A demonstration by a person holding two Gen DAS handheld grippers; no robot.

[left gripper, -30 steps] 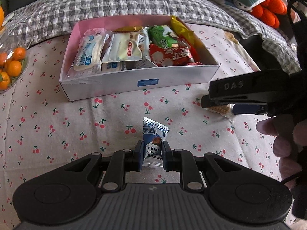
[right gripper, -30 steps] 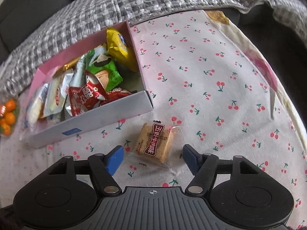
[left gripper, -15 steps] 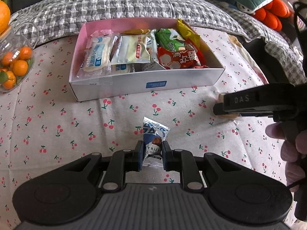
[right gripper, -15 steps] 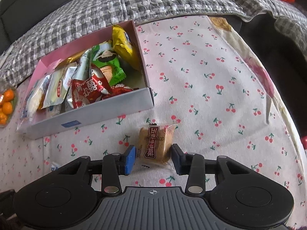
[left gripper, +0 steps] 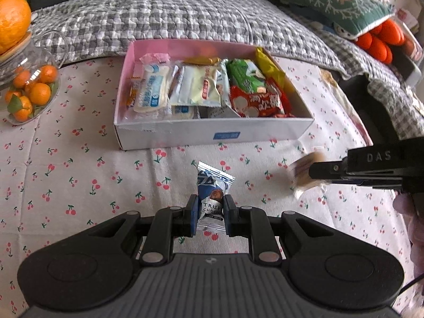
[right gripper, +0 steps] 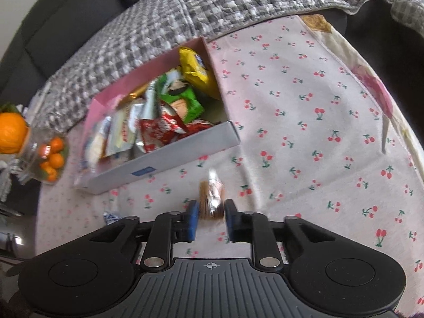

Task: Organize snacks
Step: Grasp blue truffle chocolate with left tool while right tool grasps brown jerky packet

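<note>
My left gripper [left gripper: 211, 218] is shut on a blue and white truffle chocolate packet [left gripper: 213, 193], held above the cherry-print cloth in front of the snack box [left gripper: 212, 132]. The box is white outside, pink inside, and holds several snack packets. My right gripper [right gripper: 211, 221] is shut on a tan biscuit packet [right gripper: 211, 197], lifted off the cloth and turned on edge, right of the box's near corner [right gripper: 164, 159]. The right gripper [left gripper: 371, 167] and its biscuit packet [left gripper: 304, 172] also show in the left wrist view.
A glass jar of small oranges [left gripper: 26, 90] with a big orange [left gripper: 13, 21] on top stands left of the box. A grey checked blanket [left gripper: 185, 18] lies behind it. A green cushion and orange plush [left gripper: 371, 31] sit at the far right. The cloth's edge [right gripper: 384, 100] runs along the right.
My right gripper closed on the biscuit packet and lifted it off the cloth, turning it on edge. My left gripper rose and drew back with the chocolate packet.
</note>
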